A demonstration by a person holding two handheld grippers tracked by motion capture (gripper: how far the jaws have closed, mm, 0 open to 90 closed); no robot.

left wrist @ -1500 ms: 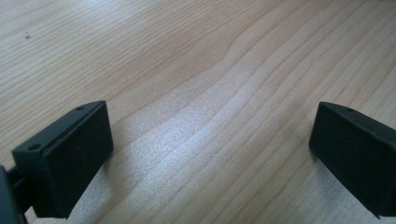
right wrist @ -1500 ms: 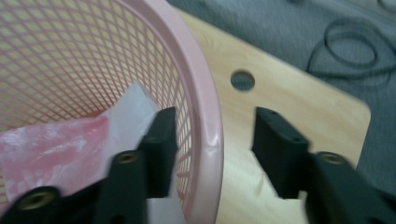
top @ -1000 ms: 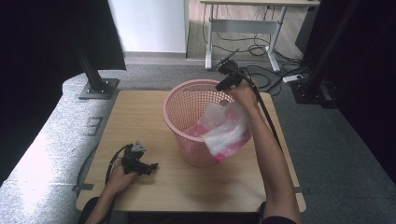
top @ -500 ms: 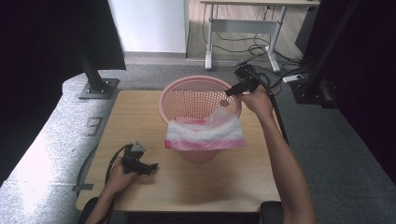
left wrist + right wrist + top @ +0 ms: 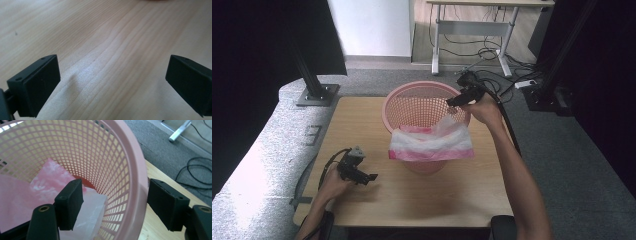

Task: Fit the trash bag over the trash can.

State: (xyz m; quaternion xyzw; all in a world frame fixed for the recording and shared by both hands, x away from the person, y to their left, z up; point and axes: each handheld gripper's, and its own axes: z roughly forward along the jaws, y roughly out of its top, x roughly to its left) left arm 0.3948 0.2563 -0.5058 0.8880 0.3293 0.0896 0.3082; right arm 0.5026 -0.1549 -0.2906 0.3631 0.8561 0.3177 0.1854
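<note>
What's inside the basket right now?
Part of the pink-and-white bag lies inside the basket; the rest drapes over the near rim. The bag hides the basket floor beneath it.

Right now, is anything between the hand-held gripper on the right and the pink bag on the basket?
Yes. The right hand-held gripper straddles the pink basket's rim: one open jaw is inside by the bag, the other outside over the table.

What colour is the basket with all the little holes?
Pink. The basket shows best in the right gripper view.
</note>
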